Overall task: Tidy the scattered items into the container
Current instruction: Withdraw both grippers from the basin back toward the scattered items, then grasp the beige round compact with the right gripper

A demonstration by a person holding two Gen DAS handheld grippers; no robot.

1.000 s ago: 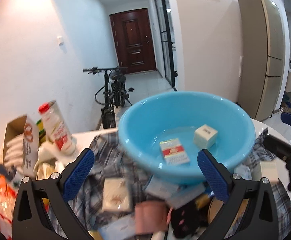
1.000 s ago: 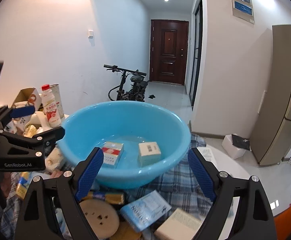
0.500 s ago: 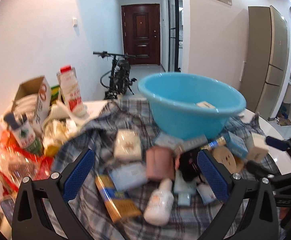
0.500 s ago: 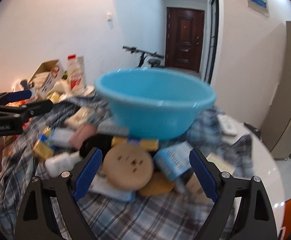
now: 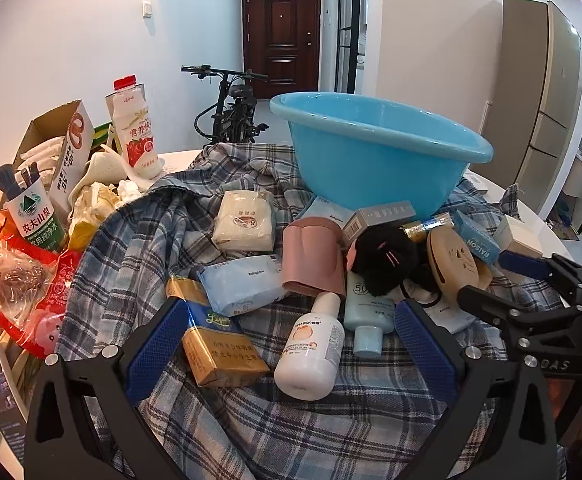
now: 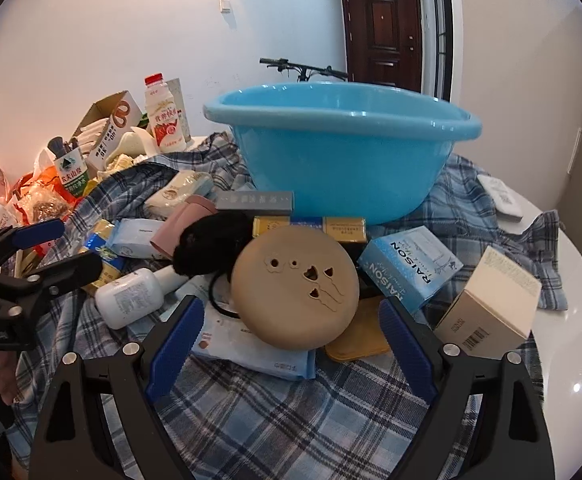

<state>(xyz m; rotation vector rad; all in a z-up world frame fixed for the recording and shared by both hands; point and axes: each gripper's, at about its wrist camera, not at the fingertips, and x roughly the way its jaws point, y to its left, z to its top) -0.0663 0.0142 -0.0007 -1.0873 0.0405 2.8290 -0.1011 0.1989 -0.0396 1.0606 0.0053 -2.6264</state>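
On the table: a blue plaid cloth (image 5: 139, 248) is spread over the white table (image 6: 571, 364), with the scattered items heaped on it in front of the basin.
Container: the blue plastic basin (image 5: 375, 156) stands upright on the cloth behind the heap; its inside is not visible from either wrist view.
Left gripper: the left gripper (image 5: 291, 340) hangs low over the near edge of the heap, jaws spread wide with nothing gripped; a white lotion bottle (image 5: 311, 348) and a gold and blue box (image 5: 219, 348) lie on the cloth between its blue pads.
Right gripper: the right gripper (image 6: 291, 344) has its jaws wide apart and empty; the round tan case (image 6: 295, 288) lies between and just beyond the pads, untouched.
Middle of the heap: a black plush toy (image 5: 383, 256) rests against a pink pouch (image 5: 311, 256), with a pale blue tube (image 5: 367, 316) lying below it and a wet wipes pack (image 5: 243, 284) to its left.
Near the basin: a grey box (image 6: 255, 202) lies just beside the basin's base.
Right side: a blue RAISON box (image 6: 407, 268) sits just beside the tan case, and a cream carton (image 6: 491, 304) lies tilted at the cloth's edge.
Left side: a milk bottle (image 5: 135, 128) stands upright by an open cardboard box (image 5: 59, 148).
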